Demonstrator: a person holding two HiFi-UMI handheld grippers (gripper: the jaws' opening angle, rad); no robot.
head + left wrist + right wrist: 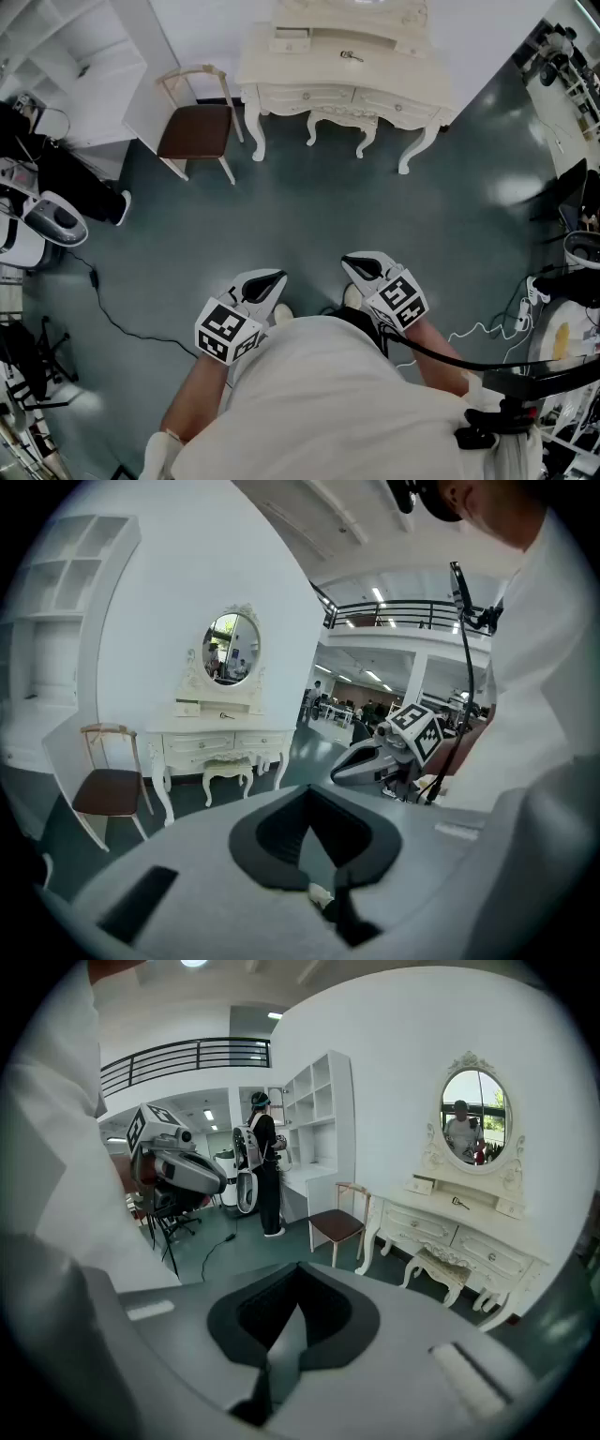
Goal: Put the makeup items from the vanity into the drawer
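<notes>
The cream vanity [342, 70] stands across the room by the far wall, its front drawers closed. One small dark makeup item [352, 56] lies on its top; the same item [459, 1202] also shows in the right gripper view. Both grippers are held low, close to the person's body and far from the vanity. My left gripper [277, 279] and my right gripper [351, 263] are both shut with nothing in them. In the left gripper view the vanity [220, 744] stands under an oval mirror [232, 649].
A brown-seated chair [197, 129] stands left of the vanity, with a white shelf unit [84, 66] beyond it. A cushioned stool [228, 769] sits under the vanity. A cable [112, 314] and equipment [47, 220] lie at the left. Another person [262, 1176] stands by the shelves.
</notes>
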